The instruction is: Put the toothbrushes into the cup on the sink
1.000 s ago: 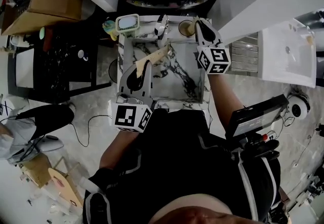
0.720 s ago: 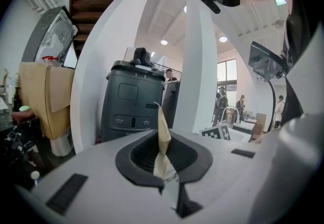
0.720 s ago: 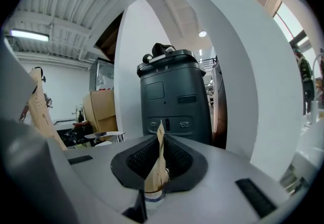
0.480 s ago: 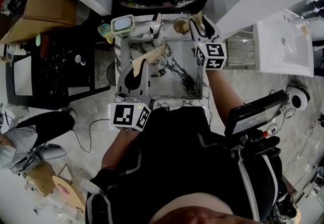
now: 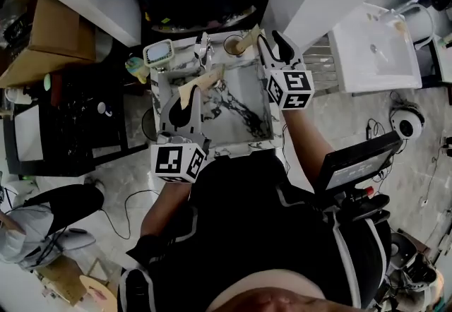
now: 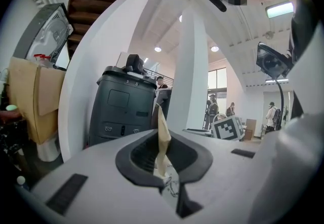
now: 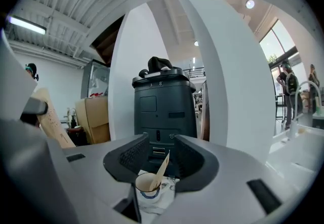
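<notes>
The sink is showing white marble with black veining. The cup is showing a tan inside and a blue band outside. The left gripper and right gripper are wearing light grey shells, black pads and black-and-white marker cubes. The held toothbrush and the cup's toothbrush are looking pale tan.

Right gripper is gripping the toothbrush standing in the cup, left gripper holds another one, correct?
No: the right gripper view shows the right gripper open, its jaws clear of the tan flat toothbrush in the small white cup. The left gripper does hold a second tan toothbrush.
</notes>
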`<state>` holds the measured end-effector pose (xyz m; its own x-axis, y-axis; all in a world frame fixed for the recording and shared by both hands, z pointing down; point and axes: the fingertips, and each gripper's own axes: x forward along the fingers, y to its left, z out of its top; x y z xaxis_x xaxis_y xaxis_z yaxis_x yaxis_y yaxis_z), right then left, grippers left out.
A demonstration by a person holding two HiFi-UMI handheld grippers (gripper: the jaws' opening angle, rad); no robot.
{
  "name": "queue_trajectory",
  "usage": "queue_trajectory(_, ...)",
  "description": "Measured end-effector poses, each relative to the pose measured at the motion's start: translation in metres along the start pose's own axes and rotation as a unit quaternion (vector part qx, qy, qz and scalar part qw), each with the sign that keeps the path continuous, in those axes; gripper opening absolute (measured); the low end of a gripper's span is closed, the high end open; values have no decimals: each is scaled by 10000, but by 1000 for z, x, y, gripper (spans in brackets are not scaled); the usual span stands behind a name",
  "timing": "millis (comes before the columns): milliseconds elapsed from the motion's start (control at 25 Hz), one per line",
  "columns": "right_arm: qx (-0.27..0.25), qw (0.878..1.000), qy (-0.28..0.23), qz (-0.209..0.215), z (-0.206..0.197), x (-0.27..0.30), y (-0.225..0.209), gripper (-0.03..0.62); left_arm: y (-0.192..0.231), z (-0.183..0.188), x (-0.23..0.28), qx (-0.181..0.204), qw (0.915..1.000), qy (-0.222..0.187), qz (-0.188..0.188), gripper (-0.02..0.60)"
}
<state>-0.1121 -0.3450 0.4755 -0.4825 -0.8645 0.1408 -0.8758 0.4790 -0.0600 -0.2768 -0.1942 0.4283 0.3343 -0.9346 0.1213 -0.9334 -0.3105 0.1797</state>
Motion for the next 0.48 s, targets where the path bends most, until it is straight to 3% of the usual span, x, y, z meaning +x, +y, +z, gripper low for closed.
queue_trajectory(120,136,9998,-102,-37,15,-19,2,160,-6,4,3,31,9998,-67,-198,32)
queue_trajectory(280,433,9984,-365,-68,43,-45,9,94,-10,14,4,201,9988,-213,-384,32)
queue_trajectory(480,302,9975,-635,-111,79,-80,21,60,-22,27,2,374,9970,-291,-618,32)
